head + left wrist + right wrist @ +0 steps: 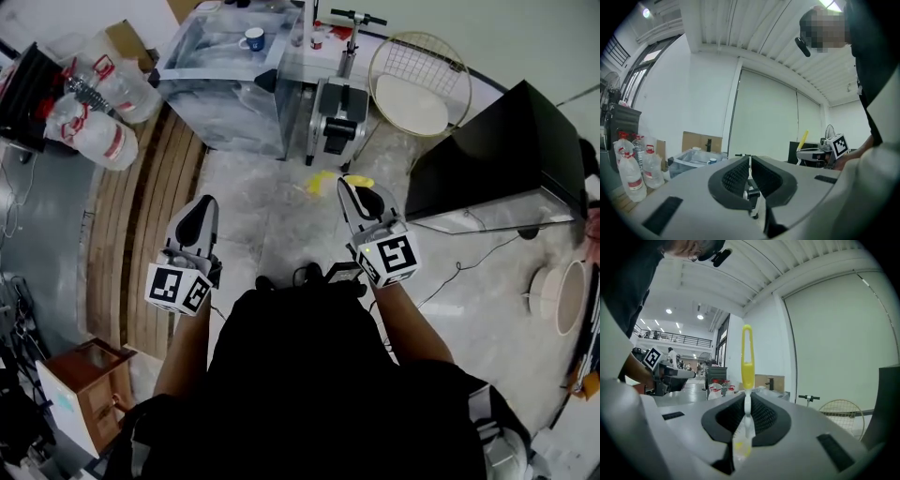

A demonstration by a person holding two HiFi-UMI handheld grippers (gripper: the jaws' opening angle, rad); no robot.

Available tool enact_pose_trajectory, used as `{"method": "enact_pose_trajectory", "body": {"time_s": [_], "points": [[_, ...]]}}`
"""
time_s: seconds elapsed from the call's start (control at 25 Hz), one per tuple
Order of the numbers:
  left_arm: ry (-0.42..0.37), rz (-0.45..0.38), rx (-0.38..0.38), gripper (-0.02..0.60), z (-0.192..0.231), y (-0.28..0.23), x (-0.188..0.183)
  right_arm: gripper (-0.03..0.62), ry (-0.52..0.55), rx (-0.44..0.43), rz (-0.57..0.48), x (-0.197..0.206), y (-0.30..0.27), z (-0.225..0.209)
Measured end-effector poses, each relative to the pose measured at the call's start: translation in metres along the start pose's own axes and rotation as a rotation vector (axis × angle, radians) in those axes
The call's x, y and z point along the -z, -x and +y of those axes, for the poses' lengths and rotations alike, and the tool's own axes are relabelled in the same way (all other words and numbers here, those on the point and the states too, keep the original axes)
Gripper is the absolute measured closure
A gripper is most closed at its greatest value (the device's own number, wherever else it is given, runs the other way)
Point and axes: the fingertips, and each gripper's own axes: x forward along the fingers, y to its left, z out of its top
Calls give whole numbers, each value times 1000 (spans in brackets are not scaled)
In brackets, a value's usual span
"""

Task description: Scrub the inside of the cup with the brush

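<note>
Right gripper (747, 404) is clamping a slim yellow plastic brush (747, 363), its looped handle projecting past the jaws. Left gripper (750, 161) is pointing level, jaws together on nothing. Blue-and-white cup (251, 39) is standing well apart on a clear plastic-covered table (216, 103). Judged step: approaching; next, the left jaws need opening to steady the cup.

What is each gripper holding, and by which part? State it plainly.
The right gripper is shut on the brush, pinching its white stem where it meets the yellow handle. The left gripper is shut and empty.
</note>
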Motion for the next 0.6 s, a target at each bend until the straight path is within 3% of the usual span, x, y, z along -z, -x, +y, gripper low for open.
{"method": "enact_pose_trajectory", "body": {"time_s": [0.6], "points": [[14,38,-26,563,27,33,14,554,-4,5,10,5,-21,31]]}}
